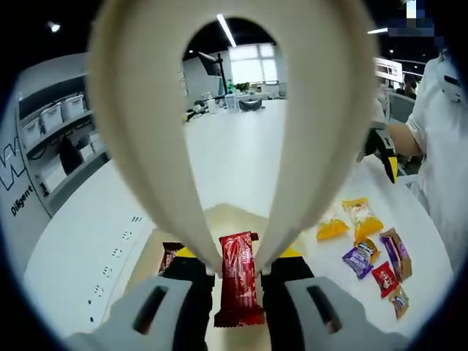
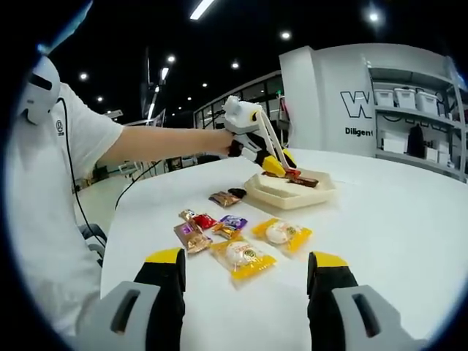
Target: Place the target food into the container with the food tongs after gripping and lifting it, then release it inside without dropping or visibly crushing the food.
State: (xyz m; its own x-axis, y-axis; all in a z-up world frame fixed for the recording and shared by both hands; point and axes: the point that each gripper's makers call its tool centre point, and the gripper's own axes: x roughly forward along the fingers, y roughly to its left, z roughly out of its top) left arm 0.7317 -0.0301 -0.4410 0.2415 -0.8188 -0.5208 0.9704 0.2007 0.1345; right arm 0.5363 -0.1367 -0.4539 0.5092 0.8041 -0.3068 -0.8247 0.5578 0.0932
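My left gripper [image 1: 235, 256] is shut on cream food tongs [image 1: 146, 131], whose two arms run down between its yellow-tipped jaws. The tong tips pinch a red snack packet [image 1: 238, 278] over the shallow cream container [image 1: 227, 216]. From the right gripper view the tongs [image 2: 269, 146] slant down into the container [image 2: 289, 194], with the red packet [image 2: 294, 173] at their tips, low over its floor. A dark brown packet [image 2: 306, 181] lies inside. My right gripper [image 2: 248, 267] stands open over the table, nothing between its jaws.
Several loose snack packets lie on the white table beside the container: yellow ones [image 2: 281, 234], a purple one [image 2: 232, 221], a red one [image 2: 203, 220]. A person in white [image 2: 51, 183] stands at the table edge. Shelves with bins [image 2: 409, 102] line the wall.
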